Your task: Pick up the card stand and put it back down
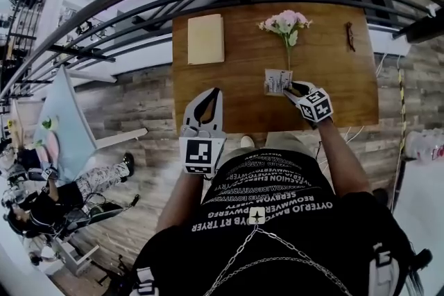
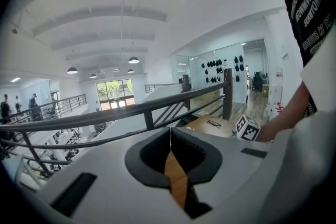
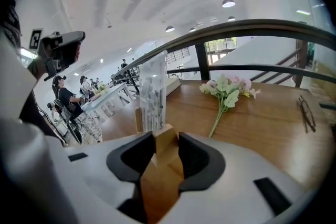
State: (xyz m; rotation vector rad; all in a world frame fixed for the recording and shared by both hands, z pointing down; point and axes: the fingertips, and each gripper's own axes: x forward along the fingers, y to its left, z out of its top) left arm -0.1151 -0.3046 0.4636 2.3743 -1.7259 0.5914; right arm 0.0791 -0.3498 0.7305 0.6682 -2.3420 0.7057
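Right tongs (image 3: 167,140) clamped on the card stand (image 3: 152,93) by its wooden base; left tongs (image 2: 170,135) closed, empty. Risk: the tall panel topples toward the flowers (image 3: 227,86) if I set it tilted on the table (image 3: 262,123).

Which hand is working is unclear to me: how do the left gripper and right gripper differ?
The right gripper has its jaws closed on the wooden base of the card stand; the left gripper has its jaws together on nothing. The right gripper reaches toward the middle of the table; the left gripper sits back by its near edge. Both hang over it.
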